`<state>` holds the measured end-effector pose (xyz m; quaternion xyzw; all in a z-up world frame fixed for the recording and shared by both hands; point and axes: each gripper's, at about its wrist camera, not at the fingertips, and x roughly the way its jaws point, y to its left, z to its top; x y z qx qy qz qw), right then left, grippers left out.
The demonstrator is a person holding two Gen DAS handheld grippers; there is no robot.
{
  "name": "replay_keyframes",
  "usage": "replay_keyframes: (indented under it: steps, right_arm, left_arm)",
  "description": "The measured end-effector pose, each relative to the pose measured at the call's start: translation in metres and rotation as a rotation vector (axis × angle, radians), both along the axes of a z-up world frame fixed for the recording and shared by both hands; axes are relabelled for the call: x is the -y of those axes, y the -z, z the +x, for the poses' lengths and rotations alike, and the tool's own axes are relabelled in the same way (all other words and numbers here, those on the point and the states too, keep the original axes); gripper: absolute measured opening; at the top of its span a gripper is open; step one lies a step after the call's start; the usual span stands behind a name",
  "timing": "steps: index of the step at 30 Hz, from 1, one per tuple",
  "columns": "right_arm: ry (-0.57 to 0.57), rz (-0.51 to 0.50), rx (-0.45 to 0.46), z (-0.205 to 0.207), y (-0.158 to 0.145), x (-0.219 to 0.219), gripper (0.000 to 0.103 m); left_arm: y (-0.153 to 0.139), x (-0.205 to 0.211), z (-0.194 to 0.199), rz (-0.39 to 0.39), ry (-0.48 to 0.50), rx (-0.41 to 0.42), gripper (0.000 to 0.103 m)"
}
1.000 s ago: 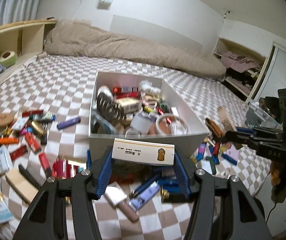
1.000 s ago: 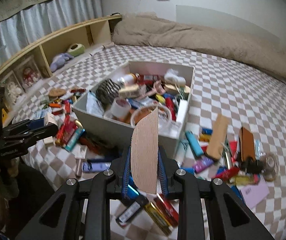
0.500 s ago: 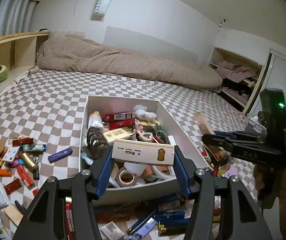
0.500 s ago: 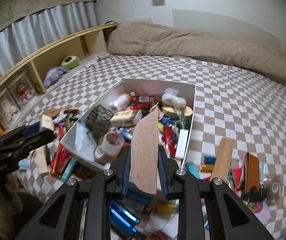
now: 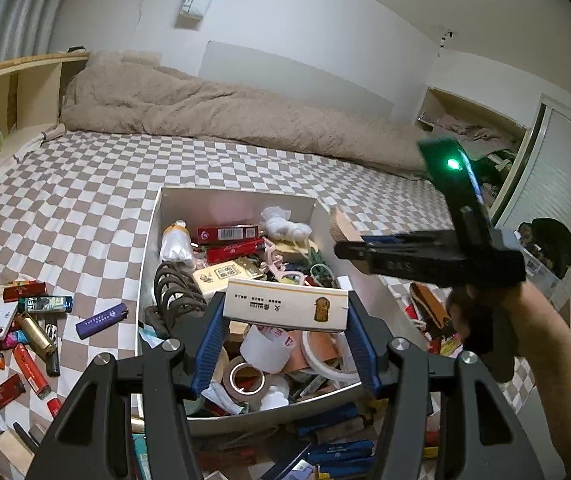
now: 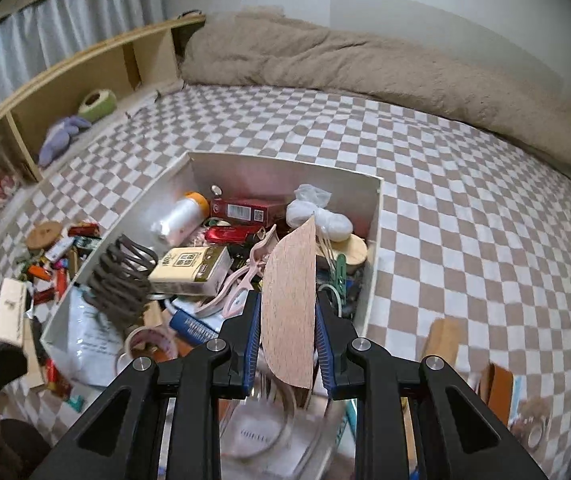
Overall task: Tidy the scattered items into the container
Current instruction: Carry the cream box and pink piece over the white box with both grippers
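A white open box (image 5: 153, 240) (image 6: 373, 216), crowded with small items, sits on the checkered bed. My left gripper (image 5: 285, 324) is shut on a white matchbox (image 5: 285, 306) and holds it above the box's near half. My right gripper (image 6: 288, 320) is shut on a flat wooden piece (image 6: 289, 300), held upright over the box's near end. In the left wrist view the right gripper (image 5: 349, 250) hovers over the box's right wall. In the right wrist view the matchbox (image 6: 9, 312) shows at the left edge.
Lighters and packets (image 5: 29, 320) lie scattered left of the box, more (image 5: 325, 452) in front of it and others (image 6: 497, 384) to its right. A beige duvet (image 5: 225, 116) lies at the bed's far side. A wooden shelf (image 6: 65, 80) runs along the left.
Both grippers have risen and moved forward, from in front of the box to above it, each still holding its item.
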<state>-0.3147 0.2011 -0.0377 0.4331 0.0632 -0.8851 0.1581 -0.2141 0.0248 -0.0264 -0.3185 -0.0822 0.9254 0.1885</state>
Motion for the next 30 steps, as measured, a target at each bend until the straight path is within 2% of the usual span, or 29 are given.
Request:
replay_keyframes:
  steps: [9, 12, 13, 15, 16, 21, 25, 30]
  right_arm:
    - [-0.036, 0.058, 0.076, -0.037, 0.020, 0.012, 0.026]
    - [-0.020, 0.104, 0.036, -0.038, 0.019, 0.014, 0.027]
    - [-0.020, 0.095, 0.021, -0.036, 0.016, 0.013, 0.030]
    - [-0.022, 0.059, 0.015, -0.033, 0.012, 0.009, 0.064]
    - [-0.023, 0.049, 0.010, -0.030, 0.010, 0.008, 0.065]
    - [-0.037, 0.025, -0.013, -0.014, -0.003, 0.007, 0.065]
    - [0.004, -0.035, -0.019, -0.012, -0.014, 0.001, 0.065]
    - [0.053, -0.165, -0.012, -0.006, -0.031, -0.015, 0.065]
  left_arm:
    - [0.004, -0.002, -0.015, 0.014, 0.010, 0.028, 0.057]
    - [0.005, -0.003, -0.020, 0.026, 0.014, 0.050, 0.057]
    - [0.006, -0.003, -0.023, 0.026, 0.013, 0.056, 0.057]
    - [0.008, -0.006, -0.027, 0.021, 0.012, 0.067, 0.057]
    - [0.008, -0.007, -0.029, 0.018, 0.013, 0.073, 0.057]
    - [0.014, -0.019, -0.042, 0.003, 0.021, 0.107, 0.057]
    - [0.019, -0.025, -0.051, 0.015, 0.020, 0.144, 0.057]
    - [0.023, -0.037, -0.061, 0.045, 0.033, 0.194, 0.057]
